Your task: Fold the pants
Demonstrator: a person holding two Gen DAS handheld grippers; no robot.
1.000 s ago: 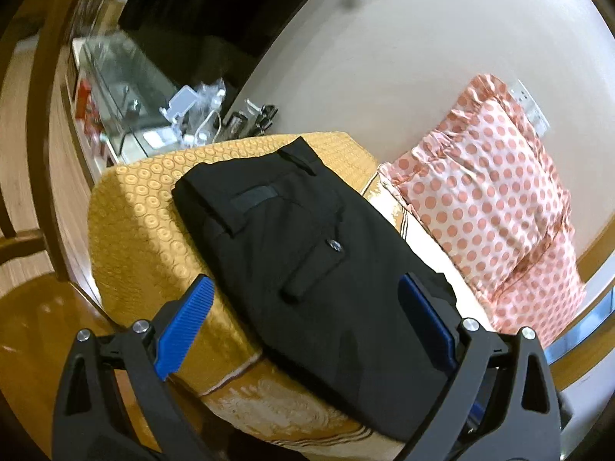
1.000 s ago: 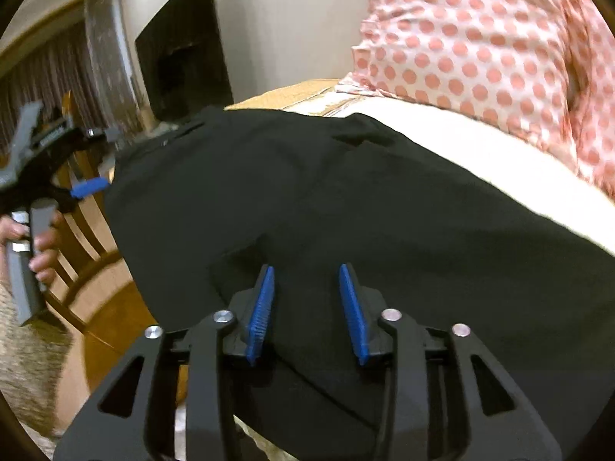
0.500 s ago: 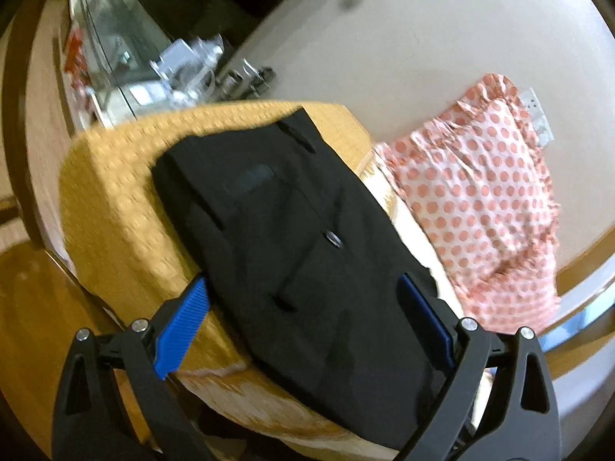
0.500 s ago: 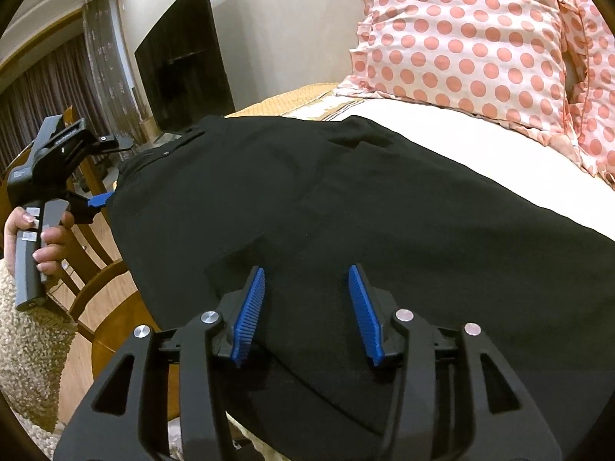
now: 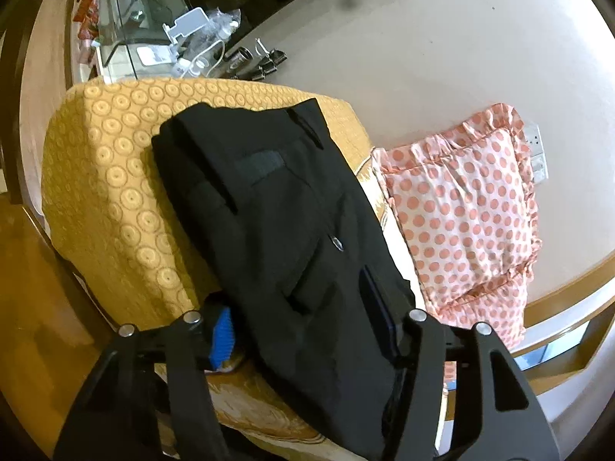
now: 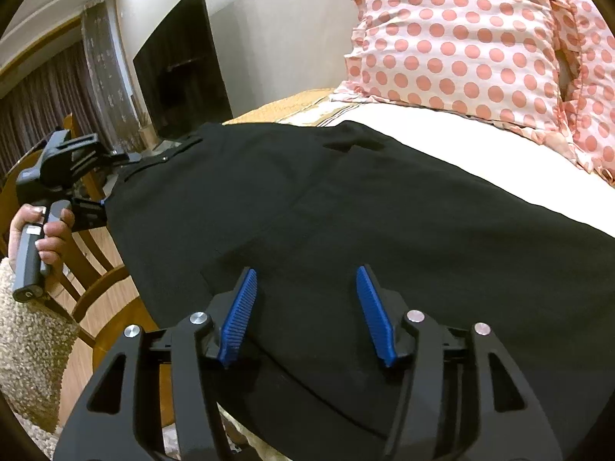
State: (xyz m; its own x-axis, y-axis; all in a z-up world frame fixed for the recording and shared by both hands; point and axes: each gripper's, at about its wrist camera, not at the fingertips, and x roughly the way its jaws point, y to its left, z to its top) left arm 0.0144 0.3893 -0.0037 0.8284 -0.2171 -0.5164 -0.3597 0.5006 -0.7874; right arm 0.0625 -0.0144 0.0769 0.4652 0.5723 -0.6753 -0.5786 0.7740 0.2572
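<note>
Black pants (image 5: 276, 223) lie flat along the bed, waistband at the far end, back pocket button up. My left gripper (image 5: 303, 319) is open, its jaws straddling the pants' near edge: one blue pad (image 5: 222, 336) sits below the cloth edge by the mattress side, the other (image 5: 378, 315) rests above the cloth. In the right wrist view the pants (image 6: 346, 207) fill the middle. My right gripper (image 6: 311, 315) is open and empty, just above the folded cloth. The left gripper (image 6: 88, 207) shows there at the pants' left edge, held by a hand.
A yellow patterned bedspread (image 5: 115, 176) covers the bed. A pink polka-dot pillow (image 5: 461, 207) lies beside the pants against the wall. A cluttered glass table (image 5: 161, 42) stands beyond the bed. A dark TV (image 6: 180, 73) and a wooden chair (image 6: 96, 269) show at left.
My left gripper has moved in onto the pants' near edge and its jaws have narrowed around it. My right gripper has opened wider and drawn back slightly.
</note>
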